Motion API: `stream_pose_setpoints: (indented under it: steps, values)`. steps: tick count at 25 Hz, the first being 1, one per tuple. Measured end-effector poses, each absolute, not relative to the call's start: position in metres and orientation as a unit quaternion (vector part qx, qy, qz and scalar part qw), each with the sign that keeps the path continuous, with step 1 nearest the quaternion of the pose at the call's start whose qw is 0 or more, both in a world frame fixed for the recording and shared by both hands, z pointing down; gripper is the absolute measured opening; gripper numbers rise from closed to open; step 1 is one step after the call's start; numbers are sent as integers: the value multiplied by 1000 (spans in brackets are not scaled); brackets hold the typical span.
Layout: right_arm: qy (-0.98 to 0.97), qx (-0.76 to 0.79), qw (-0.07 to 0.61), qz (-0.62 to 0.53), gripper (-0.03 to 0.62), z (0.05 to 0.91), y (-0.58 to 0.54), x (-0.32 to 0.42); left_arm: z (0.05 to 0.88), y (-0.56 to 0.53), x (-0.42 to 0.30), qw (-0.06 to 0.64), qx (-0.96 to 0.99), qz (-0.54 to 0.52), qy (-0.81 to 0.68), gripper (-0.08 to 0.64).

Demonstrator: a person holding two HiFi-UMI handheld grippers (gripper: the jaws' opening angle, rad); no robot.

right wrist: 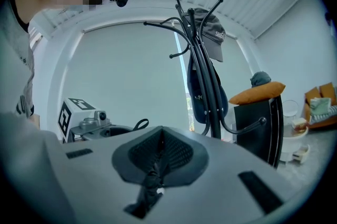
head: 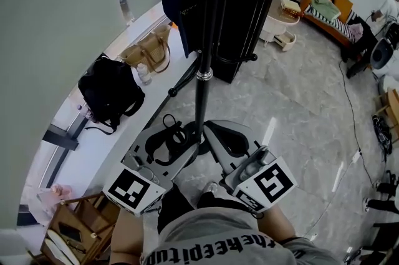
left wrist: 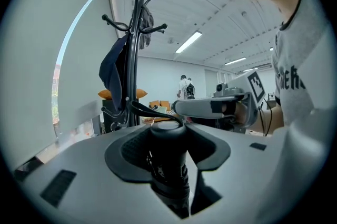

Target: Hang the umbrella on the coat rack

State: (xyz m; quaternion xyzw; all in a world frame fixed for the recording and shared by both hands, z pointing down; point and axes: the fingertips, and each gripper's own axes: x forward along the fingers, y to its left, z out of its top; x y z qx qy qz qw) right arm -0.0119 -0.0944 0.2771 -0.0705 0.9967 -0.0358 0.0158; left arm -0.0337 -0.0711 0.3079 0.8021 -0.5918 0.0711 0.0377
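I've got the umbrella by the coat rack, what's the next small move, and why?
Probably lift the left gripper, shut on the umbrella handle, toward a free hook on the coat rack. The handle's strap sticks up free with no hook through it; the right gripper only pinches a thin black strip.

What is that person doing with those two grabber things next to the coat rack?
A person holds two grippers. The left gripper is clamped on the black umbrella by its handle. The right gripper is shut on a thin black strip; what it belongs to is unclear. The coat rack stands just ahead, and the umbrella isn't hanging on it yet.
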Motion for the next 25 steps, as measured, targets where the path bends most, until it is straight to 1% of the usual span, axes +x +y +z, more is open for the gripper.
stream_pose_setpoints:
  steps: [7,25]
  values:
    - [994,-105,14,-34,11,273,-96,-33,308,-77,-46,41,833,81,-545,207]
    - [978,-205,-4,-24,11,270,-115,-38,330,-103,-58,52,890,81,-446,206]
